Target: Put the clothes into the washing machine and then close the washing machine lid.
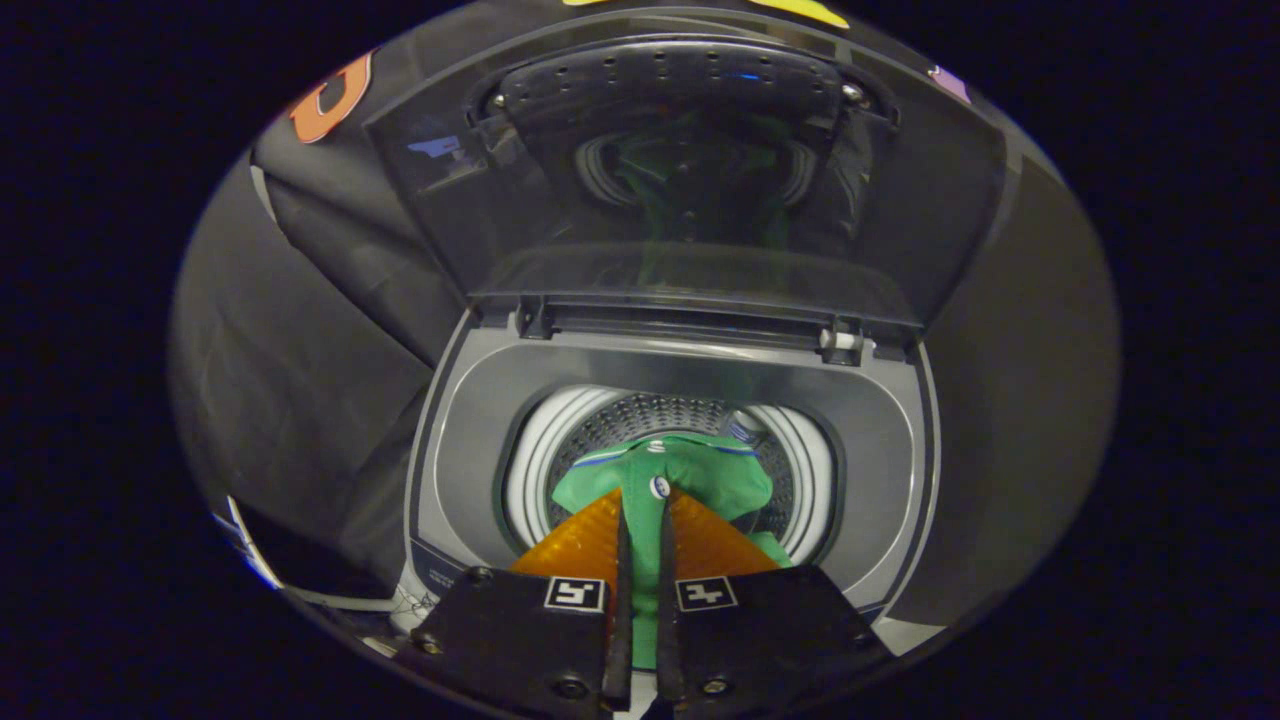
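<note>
Loading step: I hold a green garment over the open washer drum.

My hand-held gripper (640, 505) has its fingers pinched together on the garment (665, 475), which hangs just above the drum (690, 415) mouth. The lid (690, 180) stands upright behind. Next, I judge, I must lower, release the cloth inside, then swing the lid down.
</note>
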The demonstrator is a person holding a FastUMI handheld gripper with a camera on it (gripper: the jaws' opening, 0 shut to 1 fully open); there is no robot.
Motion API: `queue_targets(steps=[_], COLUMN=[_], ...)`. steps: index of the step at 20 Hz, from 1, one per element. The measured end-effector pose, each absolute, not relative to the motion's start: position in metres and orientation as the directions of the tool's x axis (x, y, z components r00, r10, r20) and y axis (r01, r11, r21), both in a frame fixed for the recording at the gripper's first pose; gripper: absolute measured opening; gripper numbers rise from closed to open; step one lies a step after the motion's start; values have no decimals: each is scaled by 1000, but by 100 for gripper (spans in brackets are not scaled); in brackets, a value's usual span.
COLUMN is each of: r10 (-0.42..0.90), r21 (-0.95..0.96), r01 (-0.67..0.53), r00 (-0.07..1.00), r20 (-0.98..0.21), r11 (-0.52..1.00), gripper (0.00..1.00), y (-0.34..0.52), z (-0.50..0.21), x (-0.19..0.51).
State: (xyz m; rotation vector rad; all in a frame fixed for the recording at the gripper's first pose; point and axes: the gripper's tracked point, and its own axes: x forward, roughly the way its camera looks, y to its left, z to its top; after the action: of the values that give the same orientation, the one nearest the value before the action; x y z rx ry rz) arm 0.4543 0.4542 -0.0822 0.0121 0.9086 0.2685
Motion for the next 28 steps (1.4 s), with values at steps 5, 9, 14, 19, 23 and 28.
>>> queue_targets(steps=[5,9,14,19,23,28], r10=[226,206,185,181,190,192], r21=[119,112,89,67,59,49], r01=[-210,-190,-182,-192,-204,-203], r00=[614,605,625,666,719,779], r20=[-756,-769,-759,-723,-669,-596], r11=[970,975,979,979,977,978], gripper=[62,97,97,97,97,97], y=[450,445,439,434,429,416], z=[-80,-87,-81,-64,-40,-1], x=[452,447,444,442,443,440])
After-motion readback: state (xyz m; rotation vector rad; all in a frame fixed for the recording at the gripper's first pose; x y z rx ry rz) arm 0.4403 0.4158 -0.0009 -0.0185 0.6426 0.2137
